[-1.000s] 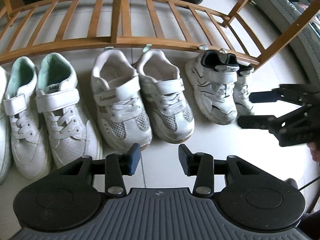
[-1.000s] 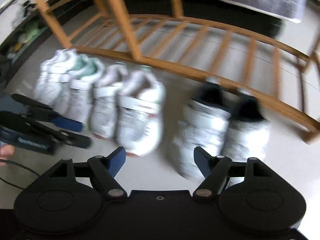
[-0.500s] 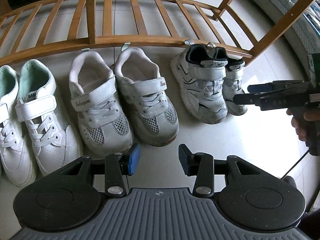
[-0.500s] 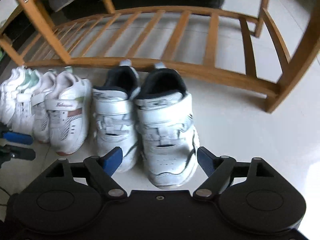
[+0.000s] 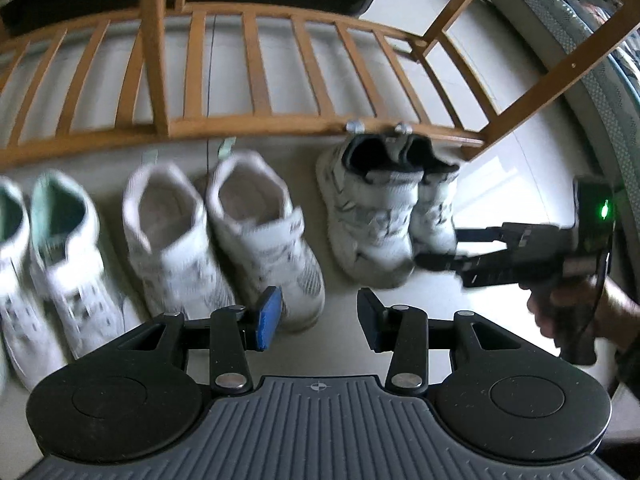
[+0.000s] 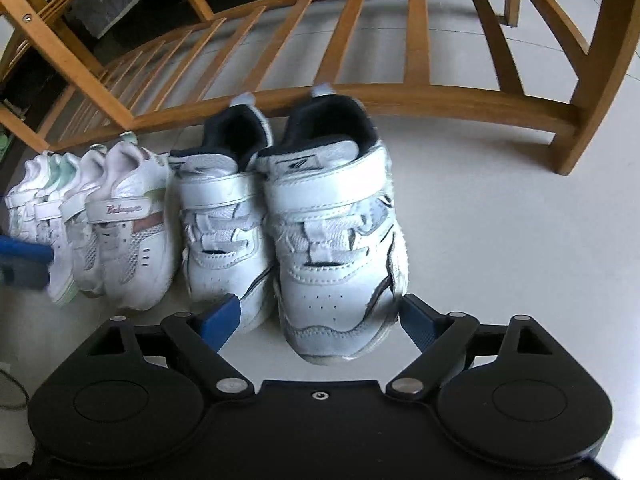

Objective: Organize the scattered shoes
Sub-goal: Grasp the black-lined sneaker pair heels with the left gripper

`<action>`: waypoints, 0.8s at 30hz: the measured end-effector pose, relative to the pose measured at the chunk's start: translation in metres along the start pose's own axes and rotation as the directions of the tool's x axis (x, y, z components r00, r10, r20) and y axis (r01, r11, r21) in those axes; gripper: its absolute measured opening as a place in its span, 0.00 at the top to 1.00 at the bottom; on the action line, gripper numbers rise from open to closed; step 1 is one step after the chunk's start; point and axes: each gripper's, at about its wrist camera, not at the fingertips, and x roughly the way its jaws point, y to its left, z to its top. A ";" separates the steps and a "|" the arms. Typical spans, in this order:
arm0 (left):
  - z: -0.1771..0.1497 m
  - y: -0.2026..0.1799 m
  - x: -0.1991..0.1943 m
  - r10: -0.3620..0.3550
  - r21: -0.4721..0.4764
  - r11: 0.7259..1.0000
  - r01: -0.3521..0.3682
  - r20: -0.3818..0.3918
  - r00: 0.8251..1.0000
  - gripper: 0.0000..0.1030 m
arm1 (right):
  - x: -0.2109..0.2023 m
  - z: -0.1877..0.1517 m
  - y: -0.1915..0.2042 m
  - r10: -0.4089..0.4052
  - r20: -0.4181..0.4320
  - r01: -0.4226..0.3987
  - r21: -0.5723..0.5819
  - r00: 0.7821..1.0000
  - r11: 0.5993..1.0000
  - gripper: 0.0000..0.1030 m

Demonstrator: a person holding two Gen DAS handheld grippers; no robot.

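White sneakers sit in a row on the pale floor (image 6: 500, 240) along the wooden rack (image 6: 400, 94), heels toward it. Your right gripper (image 6: 320, 320) at lower centre is opening, blue pads flanking the toe of the dark-lined shoe (image 6: 336, 240) without pressing it. Your left gripper (image 5: 318, 318) is opening too, nothing between its pads, toe of the mesh sneaker (image 5: 260, 232) just left.

Soft daylight, glare on floor (image 5: 516, 168), motion-blurred left view, fisheye-bent edges.
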 end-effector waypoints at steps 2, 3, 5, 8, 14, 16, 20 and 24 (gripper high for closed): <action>0.018 -0.012 -0.003 0.003 0.000 1.000 -0.003 0.001 1.000 0.52 | -0.001 -0.001 0.005 -0.011 0.004 0.011 -0.022 1.000 1.000 0.14; 0.027 -0.019 -0.004 0.000 -0.003 1.000 0.000 0.000 1.000 0.52 | -0.001 -0.001 0.005 -0.012 0.008 0.012 -0.026 1.000 1.000 0.14; 0.044 -0.033 -0.004 -0.005 0.005 1.000 0.005 -0.004 1.000 0.52 | -0.005 -0.002 0.007 -0.015 0.021 0.016 -0.039 1.000 0.999 0.14; 0.066 -0.058 0.002 0.013 0.060 0.998 -0.012 -0.008 1.000 0.52 | -0.009 -0.007 0.012 0.000 0.031 0.002 -0.066 1.000 0.998 0.12; 0.095 -0.089 0.037 0.025 0.041 0.999 -0.023 -0.054 0.998 0.52 | -0.010 -0.014 0.010 0.032 0.067 -0.026 -0.091 0.997 0.996 0.12; 0.104 -0.099 0.052 0.046 0.037 0.998 -0.044 -0.066 0.997 0.52 | -0.011 -0.013 0.009 0.049 0.065 -0.043 -0.094 0.997 0.995 0.12; 0.111 -0.104 0.074 0.064 0.003 0.998 -0.064 -0.086 0.994 0.52 | -0.022 -0.014 0.007 0.048 0.092 -0.036 -0.128 0.995 0.991 0.12; 0.117 -0.109 0.095 0.108 -0.016 0.994 -0.109 -0.061 0.992 0.52 | -0.025 -0.010 -0.003 0.035 0.097 -0.026 -0.088 0.995 0.996 0.12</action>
